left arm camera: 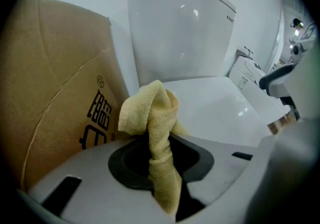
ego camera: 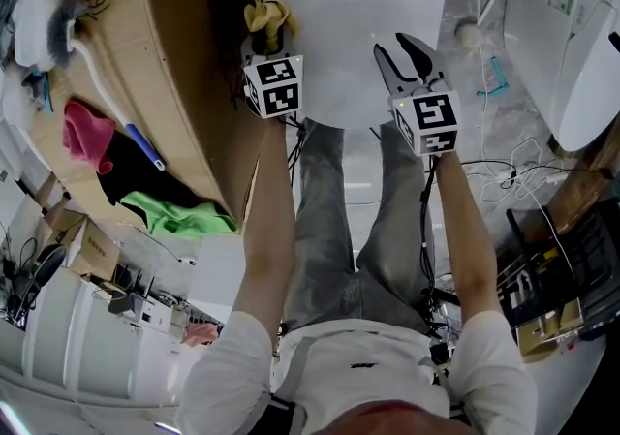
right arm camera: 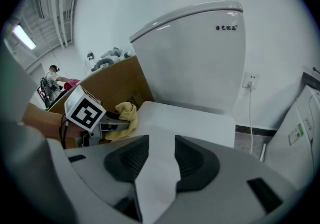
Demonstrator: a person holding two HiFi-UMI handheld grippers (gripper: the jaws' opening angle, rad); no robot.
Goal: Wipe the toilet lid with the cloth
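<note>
Cardboard box (ego camera: 184, 65) left of toilet lid (ego camera: 354, 36); tank (right arm camera: 200, 58) behind lid.

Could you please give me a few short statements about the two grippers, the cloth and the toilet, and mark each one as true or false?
1. The left gripper is shut on a yellow cloth. True.
2. The right gripper grips a sponge. False: its jaws stand apart with nothing between them.
3. The toilet lid is raised against the tank. False: it lies closed and flat.
4. A cardboard box stands beside the toilet, on the left gripper's side. True.
5. The cloth is spread flat in the middle of the lid. False: it is bunched in the left jaws, near the lid's left edge.
</note>
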